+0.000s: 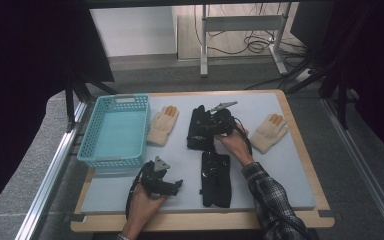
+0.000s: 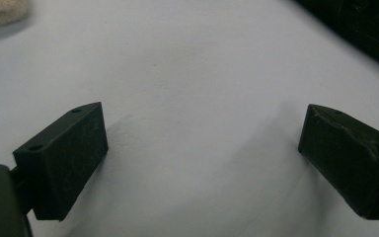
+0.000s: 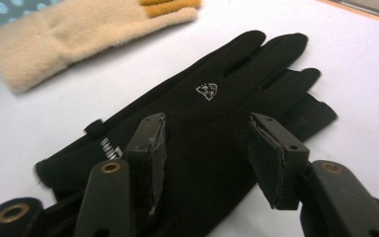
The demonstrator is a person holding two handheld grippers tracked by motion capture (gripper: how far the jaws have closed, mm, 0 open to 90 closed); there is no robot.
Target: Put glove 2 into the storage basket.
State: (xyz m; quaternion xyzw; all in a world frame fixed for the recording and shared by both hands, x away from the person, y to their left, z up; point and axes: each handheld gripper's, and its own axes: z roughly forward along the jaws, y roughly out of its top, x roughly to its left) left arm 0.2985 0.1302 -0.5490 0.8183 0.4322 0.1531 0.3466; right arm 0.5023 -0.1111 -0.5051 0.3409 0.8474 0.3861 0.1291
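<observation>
A black glove [image 3: 212, 89] with a small white logo lies flat on the pale mat [image 1: 280, 170]. My right gripper [image 3: 205, 143] hovers just over its back, open, with nothing between the pads. In the high view the same glove [image 1: 196, 136] lies at the mat's far middle, with my right gripper [image 1: 204, 126] over it. A second black glove [image 1: 216, 179] lies nearer the front. Cream gloves with orange fingertips lie beside the basket [image 1: 163, 125] and at the far right [image 1: 269, 131]. My left gripper [image 1: 178, 184] rests low at the front left; its jaws [image 2: 202, 148] stand open over bare mat.
A light blue plastic basket [image 1: 115, 131] stands at the mat's left edge. The mat lies on a wooden board [image 1: 310, 150] with metal rails on both sides. A cream glove's cuff [image 3: 39, 44] lies just beyond the black glove in the right gripper view.
</observation>
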